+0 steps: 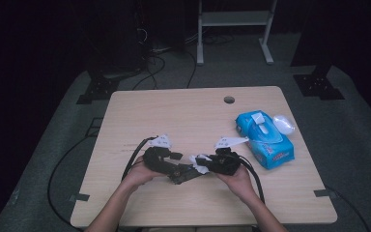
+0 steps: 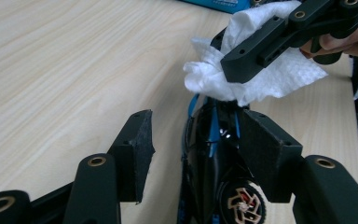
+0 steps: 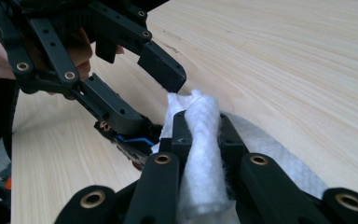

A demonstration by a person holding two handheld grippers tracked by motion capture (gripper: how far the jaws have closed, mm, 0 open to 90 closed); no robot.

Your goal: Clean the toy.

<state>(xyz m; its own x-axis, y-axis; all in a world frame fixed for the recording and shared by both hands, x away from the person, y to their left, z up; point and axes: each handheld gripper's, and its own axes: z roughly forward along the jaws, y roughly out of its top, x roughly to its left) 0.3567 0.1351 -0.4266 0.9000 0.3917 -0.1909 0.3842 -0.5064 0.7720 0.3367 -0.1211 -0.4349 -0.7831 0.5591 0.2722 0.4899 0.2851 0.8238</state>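
Clamping a white wipe (image 3: 200, 154) in right gripper (image 3: 200, 135), jaws tight on the bunched sheet. Left gripper (image 2: 193, 135) jaws parted, straddling a small black device with blue wires (image 2: 212, 154), pads apparently off it. Wipe pressed on device's top end, mid-table (image 1: 183, 116). Blue wipes pack (image 1: 264, 139) off right.

The left gripper (image 1: 176, 166) and right gripper (image 1: 204, 163) met near the table's (image 1: 183, 113) front edge, jaws facing each other. A tissue (image 1: 200, 162) sat in the right gripper's jaws. A dark gadget (image 1: 186, 173) lay between the 2 grippers. The wipes pack (image 1: 265, 140) lay to the right, farther back.
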